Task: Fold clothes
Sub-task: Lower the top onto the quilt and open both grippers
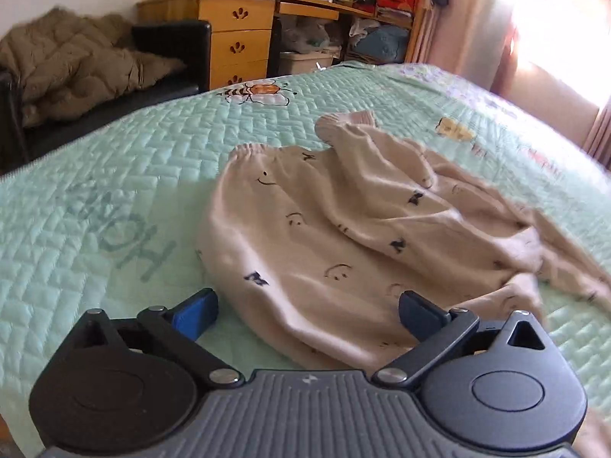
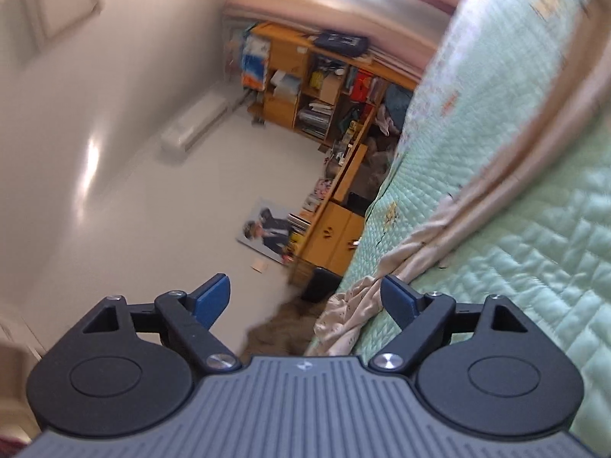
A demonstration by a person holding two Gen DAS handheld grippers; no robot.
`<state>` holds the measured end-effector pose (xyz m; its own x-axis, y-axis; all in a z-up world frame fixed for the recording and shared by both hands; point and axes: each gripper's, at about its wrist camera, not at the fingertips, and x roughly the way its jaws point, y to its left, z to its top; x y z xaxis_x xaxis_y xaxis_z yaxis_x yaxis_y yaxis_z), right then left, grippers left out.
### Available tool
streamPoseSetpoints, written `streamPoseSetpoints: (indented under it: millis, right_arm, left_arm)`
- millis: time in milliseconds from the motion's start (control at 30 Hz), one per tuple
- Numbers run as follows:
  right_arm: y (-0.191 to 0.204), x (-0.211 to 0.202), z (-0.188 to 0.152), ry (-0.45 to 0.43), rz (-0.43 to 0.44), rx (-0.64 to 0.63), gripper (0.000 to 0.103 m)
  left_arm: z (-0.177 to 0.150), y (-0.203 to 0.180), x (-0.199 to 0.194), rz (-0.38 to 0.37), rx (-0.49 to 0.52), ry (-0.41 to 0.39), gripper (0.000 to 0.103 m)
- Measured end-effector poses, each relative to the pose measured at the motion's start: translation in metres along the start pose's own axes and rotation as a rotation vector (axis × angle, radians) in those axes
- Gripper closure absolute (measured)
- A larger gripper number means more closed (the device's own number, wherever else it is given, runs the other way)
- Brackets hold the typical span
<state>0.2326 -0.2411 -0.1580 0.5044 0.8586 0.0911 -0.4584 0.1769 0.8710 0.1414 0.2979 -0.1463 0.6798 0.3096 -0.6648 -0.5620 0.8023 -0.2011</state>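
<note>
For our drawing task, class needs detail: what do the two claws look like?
Both look alike. The left claw and right claw each have blue pads on black link arms with silver pivots, round black discs either side, and a ribbed grey body bearing a small white mark.

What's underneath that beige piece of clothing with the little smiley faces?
The beige garment lies on a mint green quilted bedspread, which shows all around it. Whatever of the quilt's print sits directly beneath the cloth is covered and cannot be seen.

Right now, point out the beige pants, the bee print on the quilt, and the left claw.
beige pants (image 1: 305,236), left wrist view, on the near leg's printed fabric.
bee print (image 1: 255,91), left wrist view, on the bee's body.
left claw (image 1: 307,307), left wrist view, midway between its open fingertips.
</note>
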Motion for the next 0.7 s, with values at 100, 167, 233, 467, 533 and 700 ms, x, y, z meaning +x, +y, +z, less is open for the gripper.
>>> streamPoseSetpoints:
  millis: [100, 167, 233, 467, 533, 700]
  right_arm:
    - [0.052, -0.033, -0.016, 0.009, -0.098, -0.169, 0.016]
    - [0.07, -0.064, -0.032, -0.001, -0.199, -0.2, 0.016]
    - [0.076, -0.099, -0.047, -0.014, -0.317, -0.177, 0.016]
    - [0.095, -0.196, -0.102, -0.014, -0.728, -0.242, 0.016]
    - [0.091, -0.206, -0.111, -0.03, -0.738, -0.218, 0.016]
    - [0.062, -0.186, -0.119, 0.044, -0.681, -0.251, 0.017]
  left_arm:
    - [-0.004, 0.008, -0.017, -0.088, -0.055, 0.003, 0.004]
    - [-0.01, 0.01, -0.03, -0.135, -0.078, -0.004, 0.005]
    - [-0.019, 0.007, -0.043, -0.181, -0.079, -0.002, 0.005]
    - [-0.051, -0.018, -0.079, -0.399, -0.028, 0.074, 0.004]
    - [-0.056, -0.024, -0.085, -0.414, -0.028, 0.095, 0.004]
    - [-0.067, -0.039, -0.106, -0.435, 0.003, 0.117, 0.004]
